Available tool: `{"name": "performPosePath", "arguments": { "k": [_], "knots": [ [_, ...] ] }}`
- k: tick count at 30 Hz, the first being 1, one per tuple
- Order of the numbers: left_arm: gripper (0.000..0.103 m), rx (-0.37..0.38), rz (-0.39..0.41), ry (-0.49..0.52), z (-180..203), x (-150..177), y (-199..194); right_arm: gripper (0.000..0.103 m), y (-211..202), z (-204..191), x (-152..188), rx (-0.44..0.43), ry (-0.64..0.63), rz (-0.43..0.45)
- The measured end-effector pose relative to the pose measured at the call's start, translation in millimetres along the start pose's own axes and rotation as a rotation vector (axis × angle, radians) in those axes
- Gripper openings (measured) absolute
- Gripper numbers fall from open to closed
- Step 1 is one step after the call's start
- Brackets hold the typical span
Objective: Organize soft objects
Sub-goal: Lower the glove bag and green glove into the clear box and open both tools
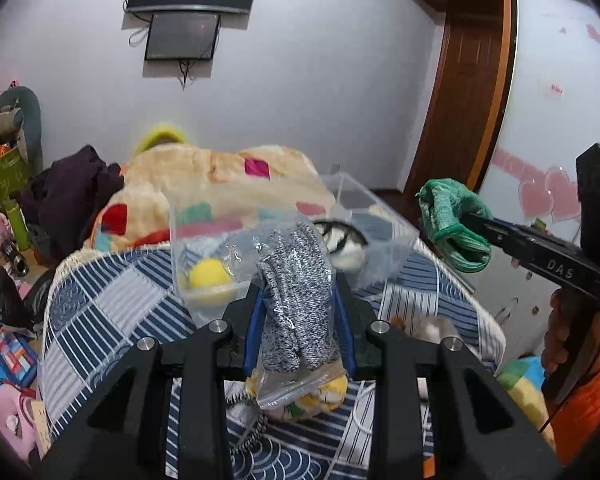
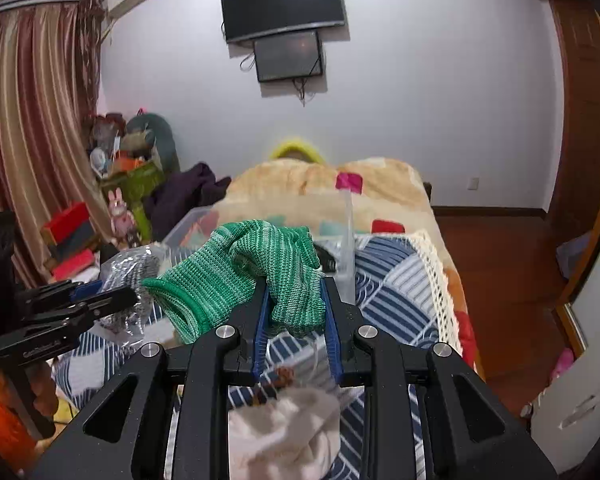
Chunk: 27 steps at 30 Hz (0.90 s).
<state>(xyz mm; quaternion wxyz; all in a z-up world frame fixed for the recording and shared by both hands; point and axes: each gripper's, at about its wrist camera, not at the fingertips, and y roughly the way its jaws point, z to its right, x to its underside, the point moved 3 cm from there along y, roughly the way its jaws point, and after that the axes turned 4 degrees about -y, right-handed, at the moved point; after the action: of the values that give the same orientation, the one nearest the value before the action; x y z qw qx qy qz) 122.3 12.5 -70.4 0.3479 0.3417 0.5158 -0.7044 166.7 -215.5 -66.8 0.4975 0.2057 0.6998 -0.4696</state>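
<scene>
My left gripper [image 1: 298, 292] is shut on a clear bag of grey speckled gloves [image 1: 300, 292] and holds it above the bed. My right gripper [image 2: 296, 286] is shut on a green knit glove [image 2: 260, 272], also lifted; it shows at the right of the left wrist view [image 1: 452, 228]. A clear plastic bin [image 1: 268, 232] stands on the bed just beyond both grippers, with a yellow ball [image 1: 210, 276] and a black-and-white item [image 1: 340, 240] inside. The bagged gloves and left gripper show at the left of the right wrist view [image 2: 128, 280].
The bed has a blue striped patchwork quilt [image 1: 112, 312] and a cream blanket [image 1: 204, 176] behind the bin. A white soft item [image 2: 284, 428] and a yellow-patterned bag [image 1: 324, 396] lie on the quilt below the grippers. Toys and boxes [image 1: 4, 216] crowd the left floor.
</scene>
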Motion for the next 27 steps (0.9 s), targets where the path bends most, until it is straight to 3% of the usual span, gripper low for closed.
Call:
{"name": "performPosePath", "arguments": {
  "k": [5, 12, 19, 27],
  "knots": [
    [0.032, -0.022, 0.055, 0.007, -0.2, -23.8, 2.2, 0.022, 9.5, 2.9, -14.8, 0.004, 0.024, 0.031],
    [0.032, -0.063, 0.074, 0.001, -7.5, -45.3, 23.2, 0.022, 28.2, -3.4, -27.7, 0.012, 0.014, 0.027],
    [0.032, -0.105, 0.051, 0.023, -11.2, -51.6, 54.2, 0.022, 50.9, -8.5, -33.3, 0.020, -0.019, -0.020],
    [0.032, -0.128, -0.038, 0.028, -16.1, -44.7, 95.3, 0.022, 79.6, -19.3, -28.4, 0.025, -0.097, -0.120]
  ]
}}
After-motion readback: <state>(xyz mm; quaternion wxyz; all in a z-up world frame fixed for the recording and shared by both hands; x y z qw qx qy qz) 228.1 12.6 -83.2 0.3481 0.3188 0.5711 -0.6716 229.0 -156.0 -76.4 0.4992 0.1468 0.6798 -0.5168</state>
